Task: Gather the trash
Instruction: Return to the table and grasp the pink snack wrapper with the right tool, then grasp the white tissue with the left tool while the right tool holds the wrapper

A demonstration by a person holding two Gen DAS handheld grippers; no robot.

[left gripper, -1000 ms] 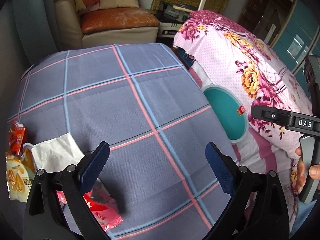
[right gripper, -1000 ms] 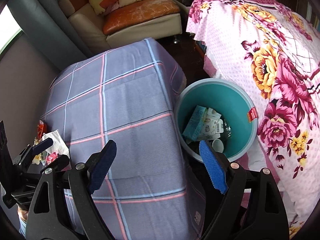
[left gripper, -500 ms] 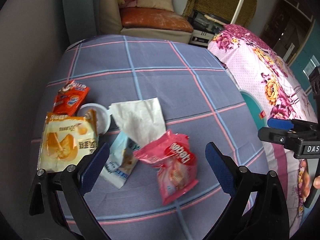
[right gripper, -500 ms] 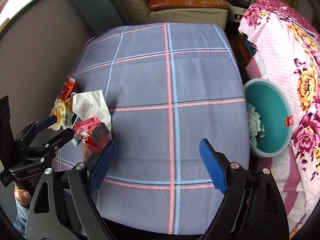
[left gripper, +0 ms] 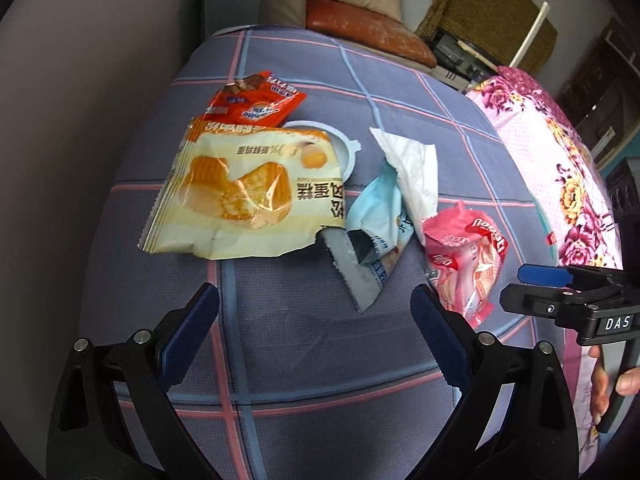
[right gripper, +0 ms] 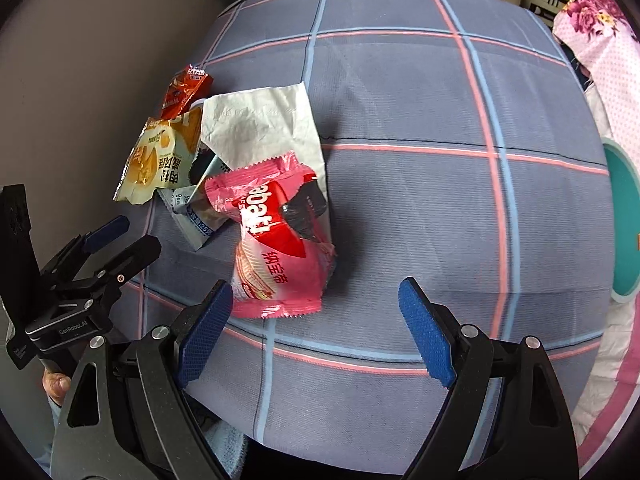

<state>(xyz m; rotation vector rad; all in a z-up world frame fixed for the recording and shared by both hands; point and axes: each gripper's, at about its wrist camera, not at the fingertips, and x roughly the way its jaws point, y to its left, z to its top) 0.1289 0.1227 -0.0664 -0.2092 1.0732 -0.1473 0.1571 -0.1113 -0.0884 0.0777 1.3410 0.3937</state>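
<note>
A pile of trash lies on the blue plaid cloth (left gripper: 320,360). It holds a yellow cake wrapper (left gripper: 248,192), an orange-red wrapper (left gripper: 252,106), a white plastic cup (left gripper: 346,152), a white tissue (left gripper: 416,168), a light blue packet (left gripper: 376,216) and a pink wafer wrapper (left gripper: 464,256). My left gripper (left gripper: 316,320) hangs open just in front of the blue packet, holding nothing. In the right wrist view my right gripper (right gripper: 316,312) is open and empty, its left pad beside the pink wafer wrapper (right gripper: 276,240). Each gripper shows in the other's view: right gripper (left gripper: 528,288), left gripper (right gripper: 134,236).
A teal trash bin (right gripper: 620,220) stands off the cloth's right edge, beside a pink floral bedspread (left gripper: 560,152). A grey wall (right gripper: 80,80) runs close along the left of the pile. A sofa with cushions (left gripper: 360,8) stands at the back.
Both grippers have swung left, away from the bin, and dropped lower over the trash pile. The wrappers now fill the views. Both stay open.
</note>
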